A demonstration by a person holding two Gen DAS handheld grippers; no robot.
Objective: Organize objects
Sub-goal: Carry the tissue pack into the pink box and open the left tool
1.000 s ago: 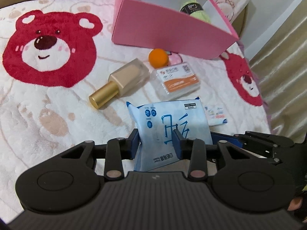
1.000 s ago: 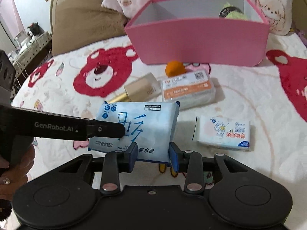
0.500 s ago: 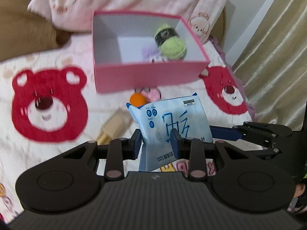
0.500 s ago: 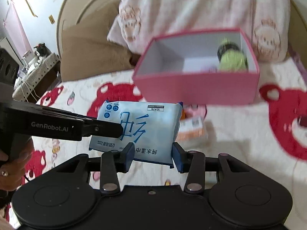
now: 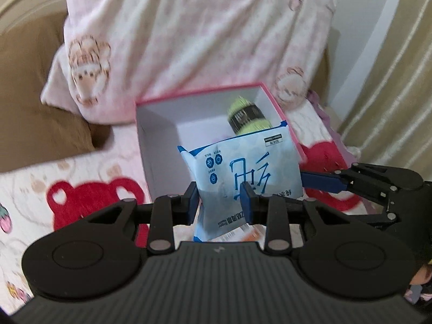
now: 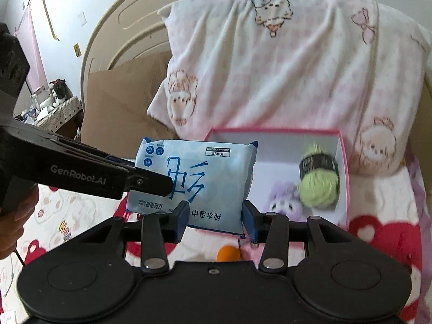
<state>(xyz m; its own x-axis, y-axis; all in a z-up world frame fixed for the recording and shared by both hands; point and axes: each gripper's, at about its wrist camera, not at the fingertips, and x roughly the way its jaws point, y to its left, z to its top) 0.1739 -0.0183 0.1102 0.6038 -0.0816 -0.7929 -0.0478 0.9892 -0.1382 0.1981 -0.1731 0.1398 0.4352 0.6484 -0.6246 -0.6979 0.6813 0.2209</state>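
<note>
Both tools carry one blue wet-wipe pack (image 5: 243,172) in the air over the bed, just in front of and partly above the open pink box (image 5: 151,145).

Left tool (image 5: 219,202): jaws pressed nearly together, pinching the pack's near short edge; the blue pads press on the film. In the right wrist view the same tool (image 6: 151,181) comes in from the left side, its tip clamped on the pack's face beside the large blue character.

Right tool (image 6: 213,217): jaws partly spread, blue pads on either side of the pack's (image 6: 194,181) lower edge and gripping it. In the left wrist view it (image 5: 321,182) reaches in from the right, its blue finger meeting the pack's right edge.

Pack is tilted, print upside down to both cameras.

Pink box (image 6: 343,162): white inside, holds a green yarn ball (image 6: 320,186) with a black label and a purple plush toy (image 6: 280,202) on the floor of the box. Yarn also seen behind the pack's top edge (image 5: 247,117).

Orange ball (image 6: 229,253) lies on the bear-print blanket (image 5: 89,197), below the pack. Pink pillow (image 6: 283,62) stands behind the box, brown cushion (image 6: 121,102) to its left. A hand (image 6: 13,224) grips the left tool's handle at frame edge.
</note>
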